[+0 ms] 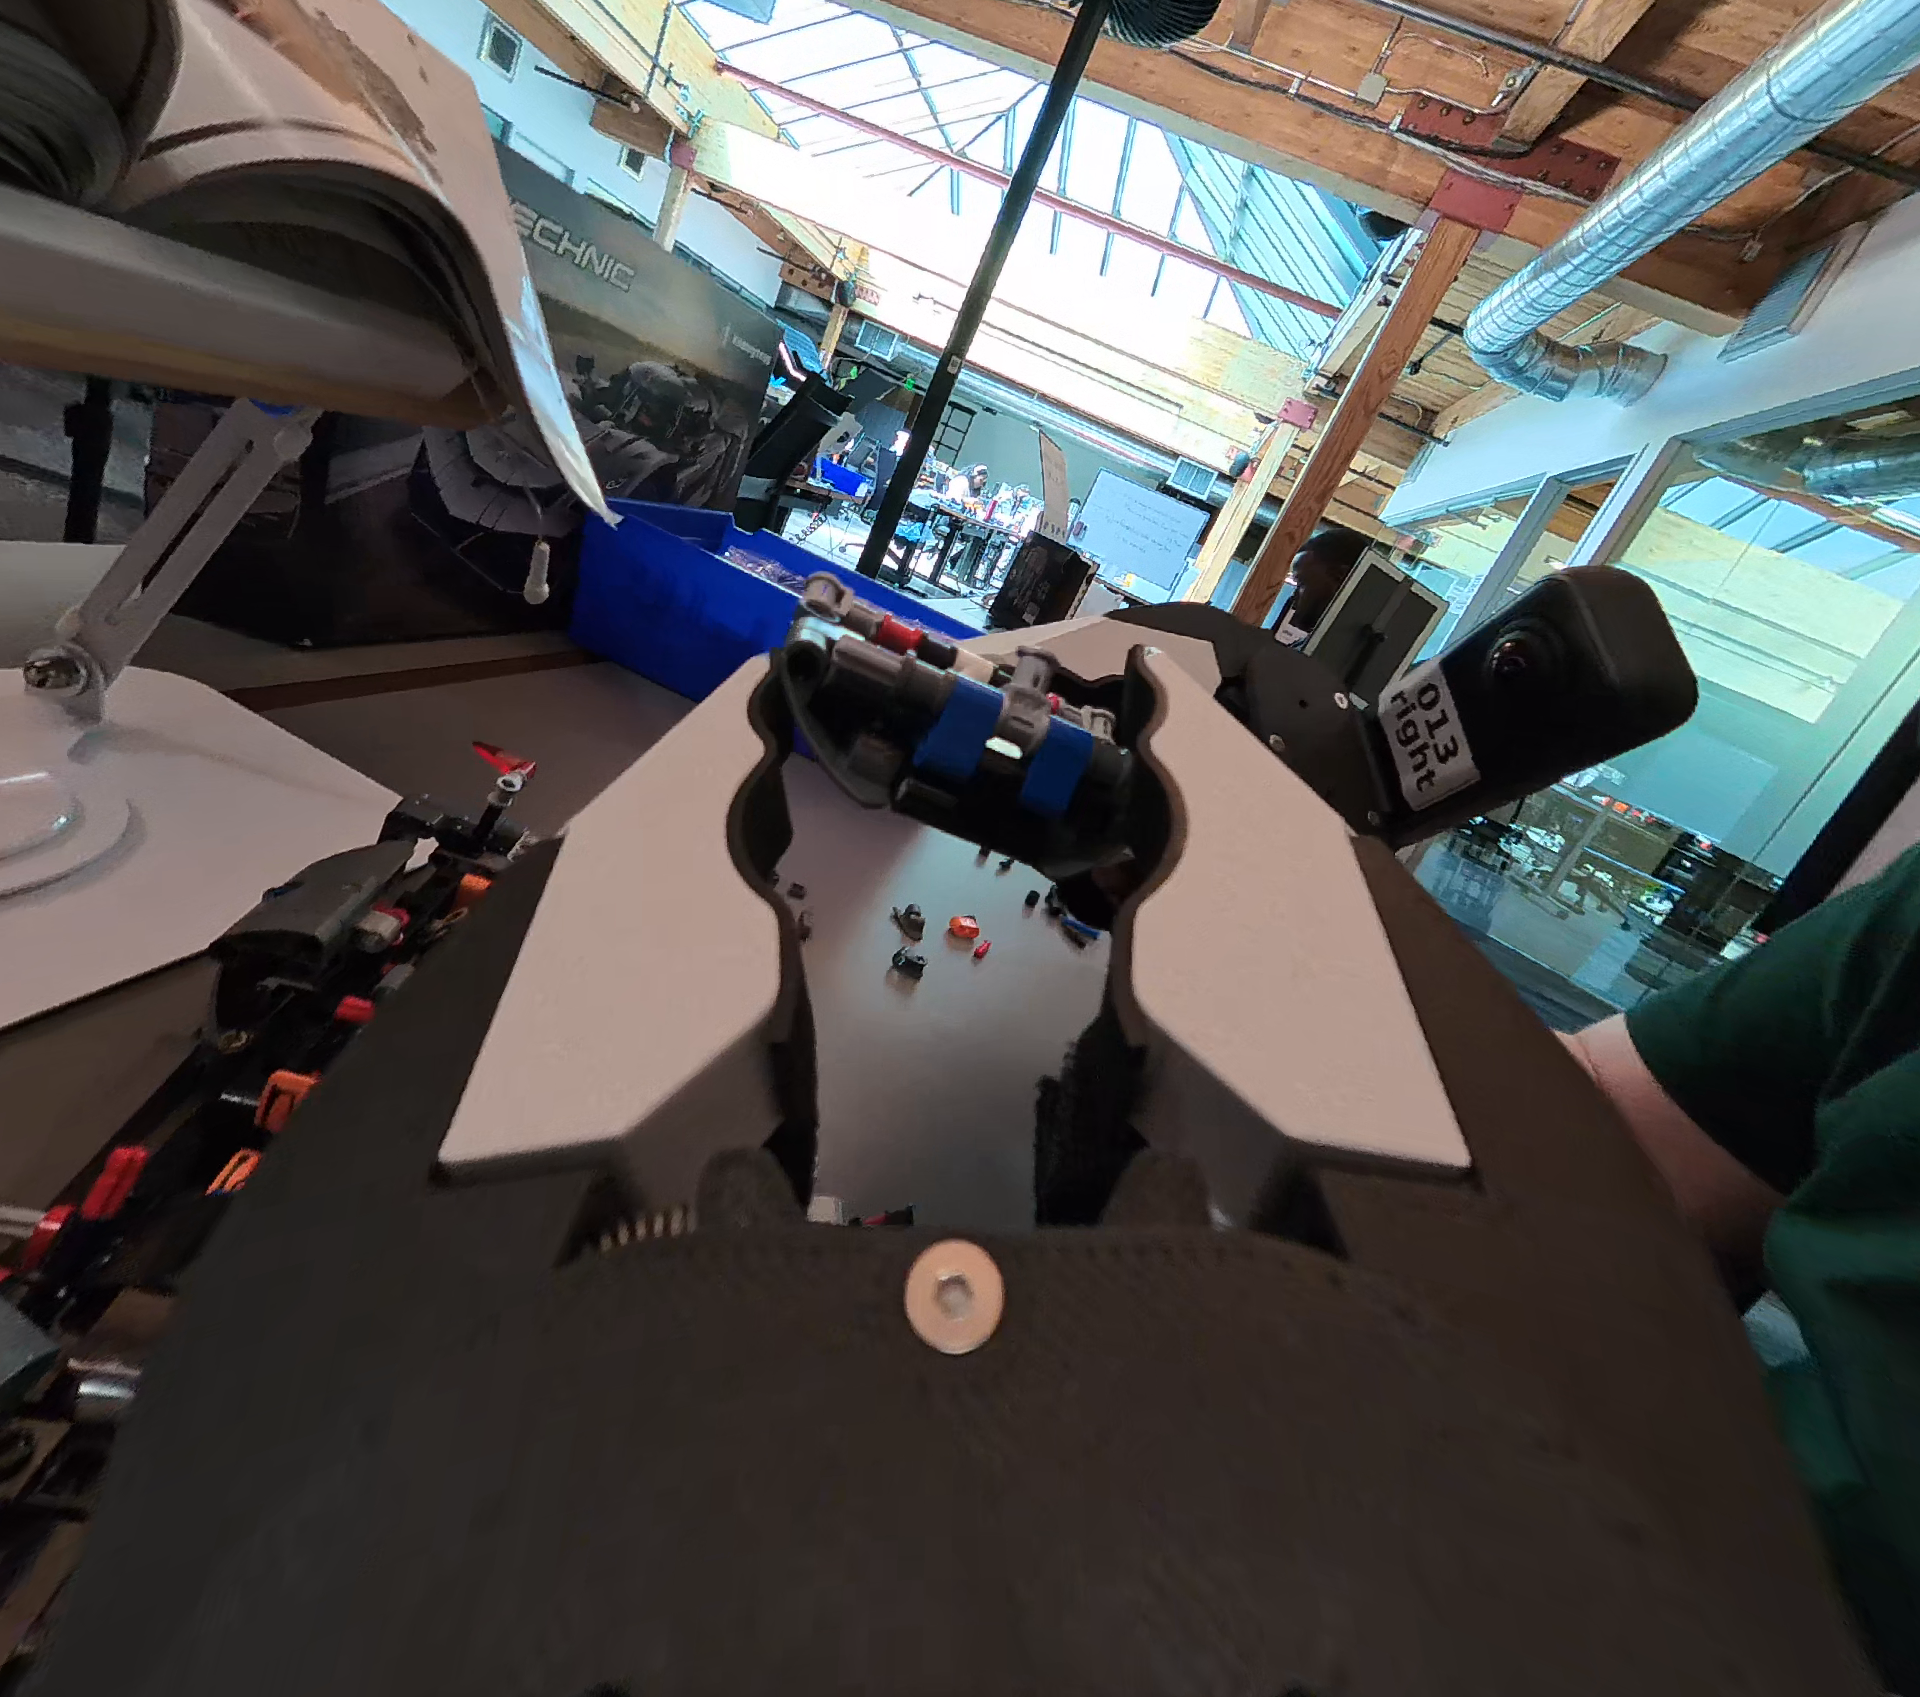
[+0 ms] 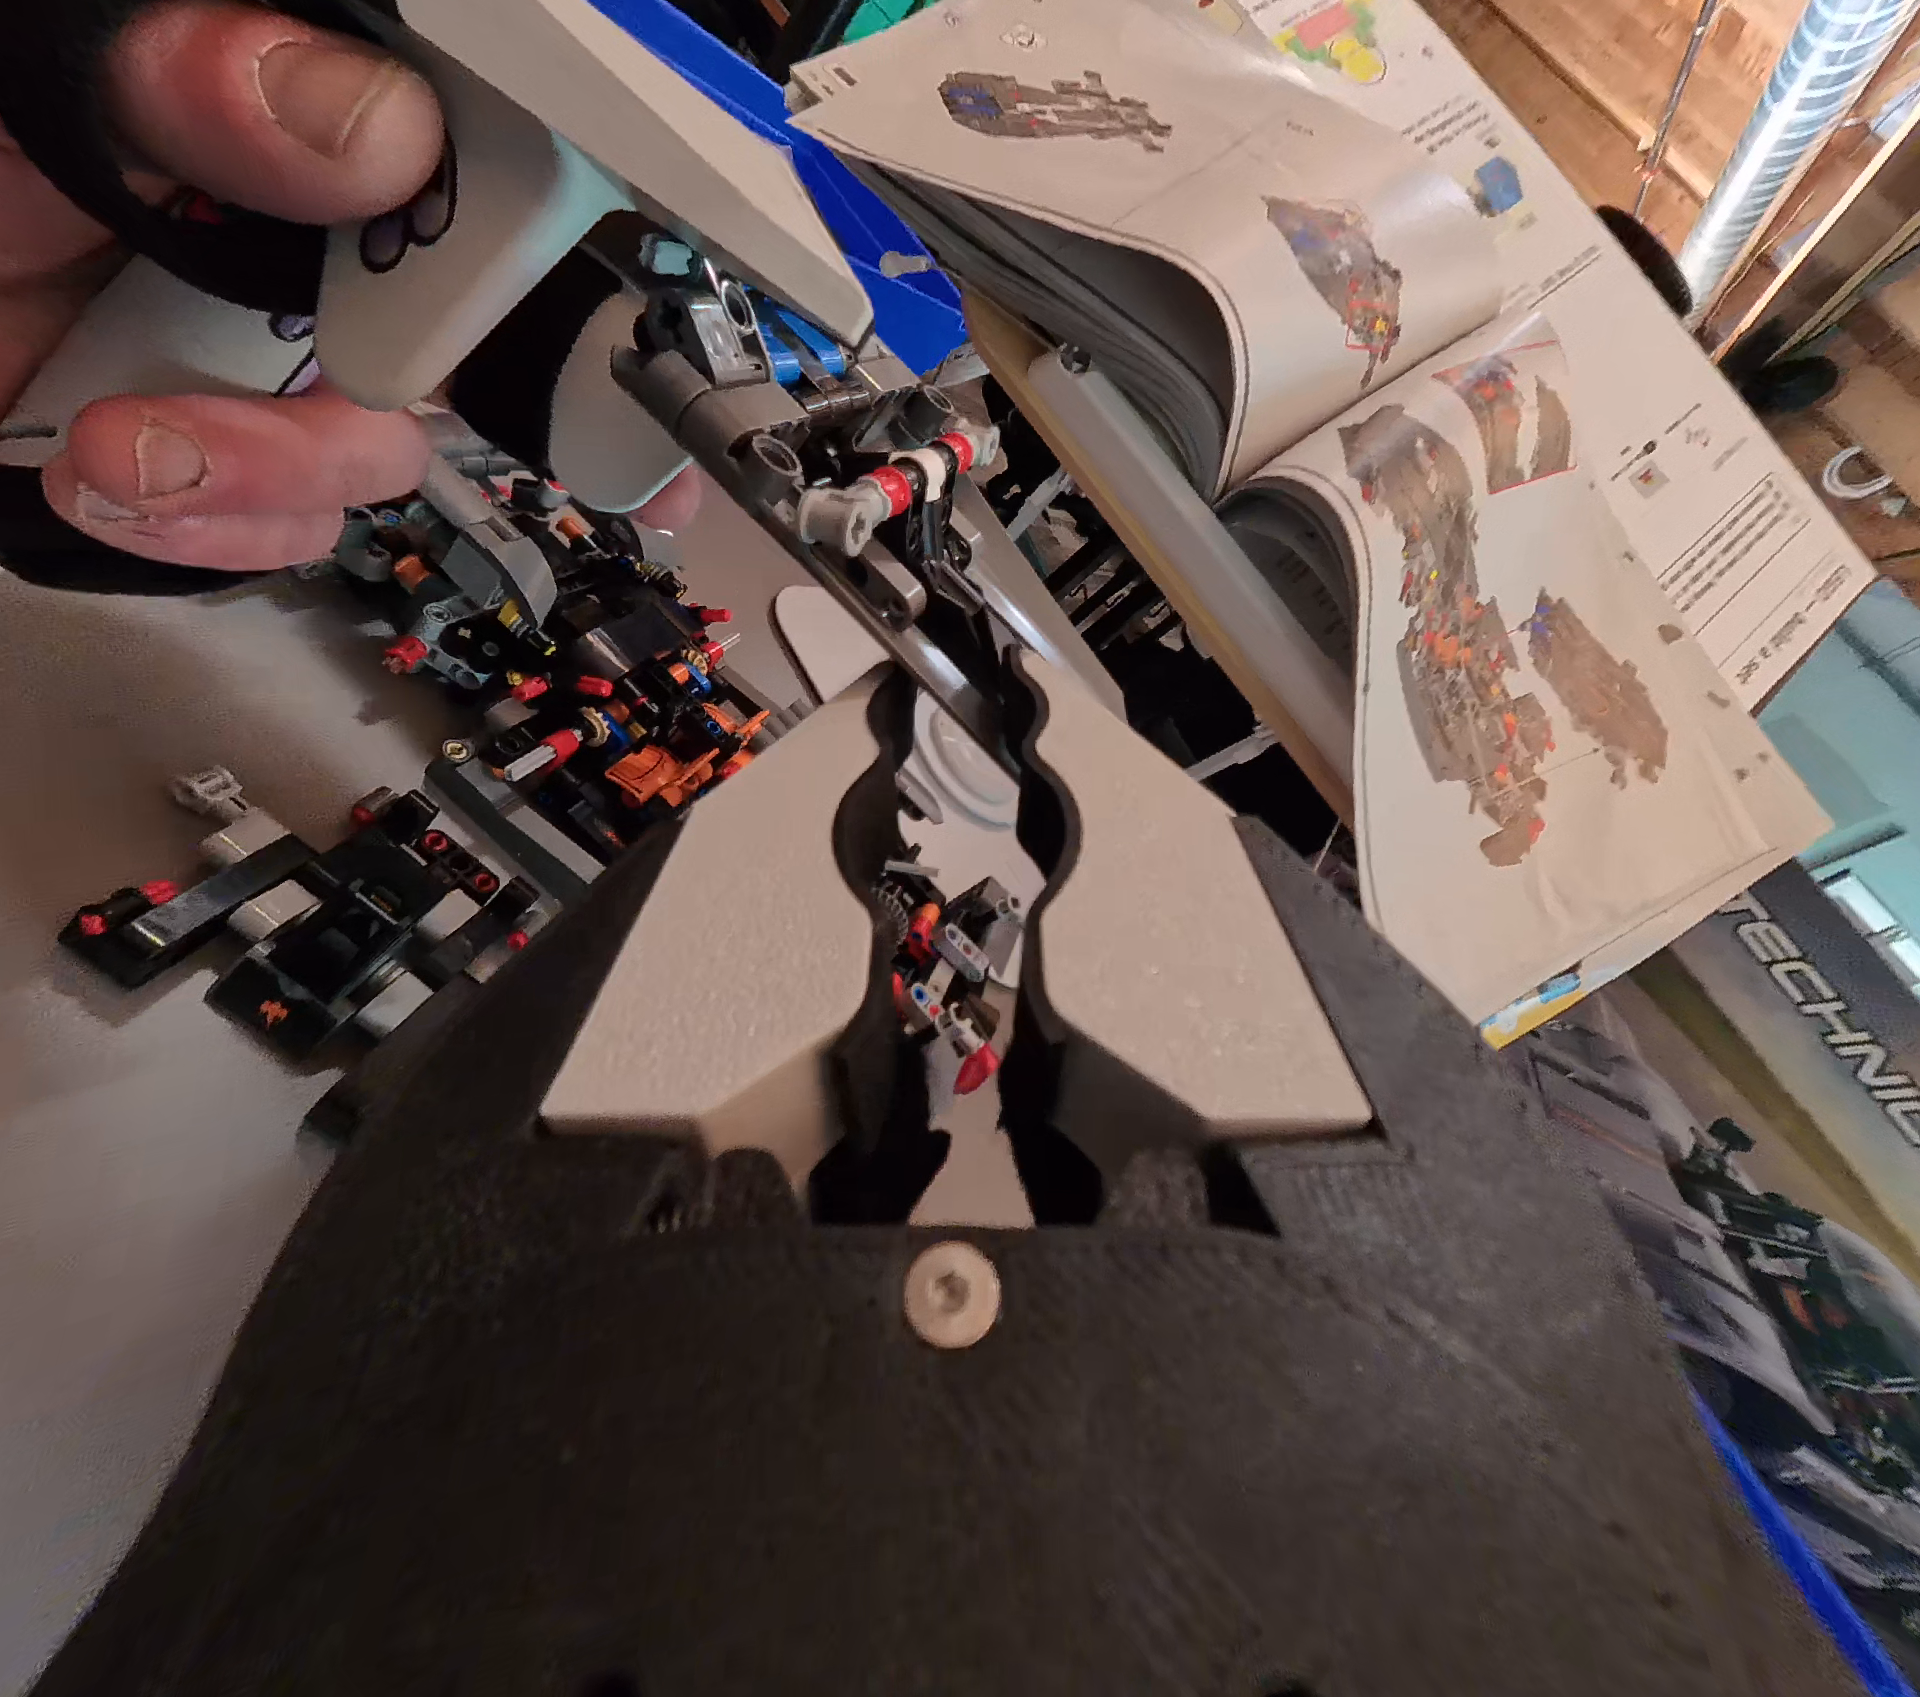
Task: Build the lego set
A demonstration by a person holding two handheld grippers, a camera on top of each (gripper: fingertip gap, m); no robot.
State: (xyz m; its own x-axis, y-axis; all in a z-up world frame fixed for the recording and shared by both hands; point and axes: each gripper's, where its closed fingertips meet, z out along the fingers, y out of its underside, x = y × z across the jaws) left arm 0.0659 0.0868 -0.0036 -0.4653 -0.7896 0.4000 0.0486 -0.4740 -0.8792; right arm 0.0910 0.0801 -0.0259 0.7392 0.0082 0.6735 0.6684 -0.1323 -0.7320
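Note:
A Lego sub-assembly [image 1: 966, 733] of black, grey and blue beams with red pins is held in the air above the table. My left gripper [image 1: 956, 681] is shut on it, with the piece spanning the gap between the fingertips. In the right wrist view the same sub-assembly [image 2: 883, 494] runs from the left gripper [image 2: 748, 400], held by a person's hand [image 2: 208, 193], down to my right gripper [image 2: 951, 676]. The right gripper's tips are closed on the piece's long grey beam. The right gripper's camera [image 1: 1538, 691] shows at the right of the left wrist view; its fingertips are hidden there.
The large, partly built model [image 2: 623, 691] lies on the table, also at the left [image 1: 312, 972]. Black panel pieces [image 2: 312, 920] lie near it. Small loose parts [image 1: 935, 930] lie below the grippers. An open instruction booklet [image 2: 1351, 400] sits on a stand, with a blue bin [image 1: 665, 587] behind. My hands' fingertips stand some 4 cm from each other.

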